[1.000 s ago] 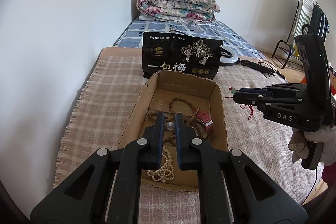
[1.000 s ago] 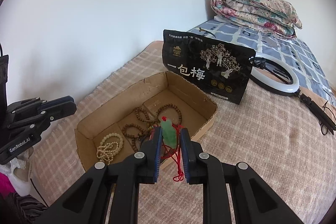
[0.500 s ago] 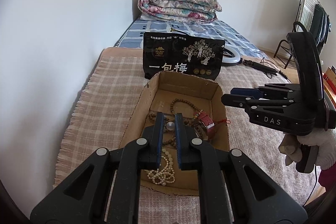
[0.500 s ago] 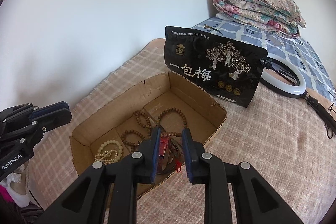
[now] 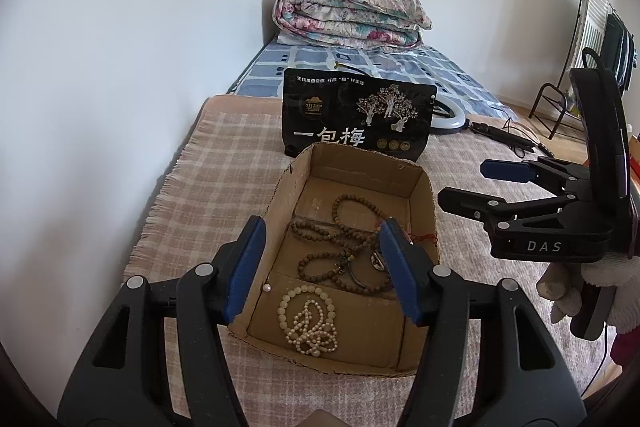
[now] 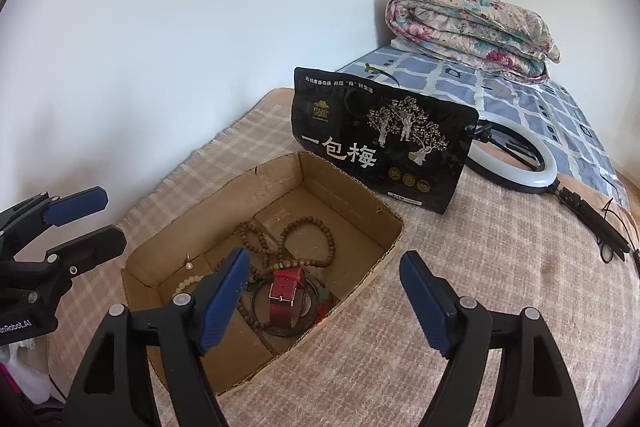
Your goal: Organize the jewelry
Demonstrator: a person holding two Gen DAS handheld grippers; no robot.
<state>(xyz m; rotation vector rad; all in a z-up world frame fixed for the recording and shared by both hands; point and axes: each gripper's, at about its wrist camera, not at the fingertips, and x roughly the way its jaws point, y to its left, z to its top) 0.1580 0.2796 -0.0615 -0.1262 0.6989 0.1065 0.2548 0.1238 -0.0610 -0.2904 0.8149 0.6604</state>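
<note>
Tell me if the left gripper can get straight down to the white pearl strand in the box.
Probably yes. The left gripper is open and empty above the cardboard box, and the white pearl strand lies uncovered at the near end, apart from the brown beads.

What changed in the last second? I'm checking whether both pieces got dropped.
Both grippers have just been opening. The left gripper let go of a pearl earring; the right gripper dropped its green pendant on red cord. Both pieces are in the box. Box, beads and bag stayed.

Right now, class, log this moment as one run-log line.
left claw: open, just opened, empty | right claw: open, just opened, empty | cardboard box: holds bead strands, red watch, pearl earring
</note>
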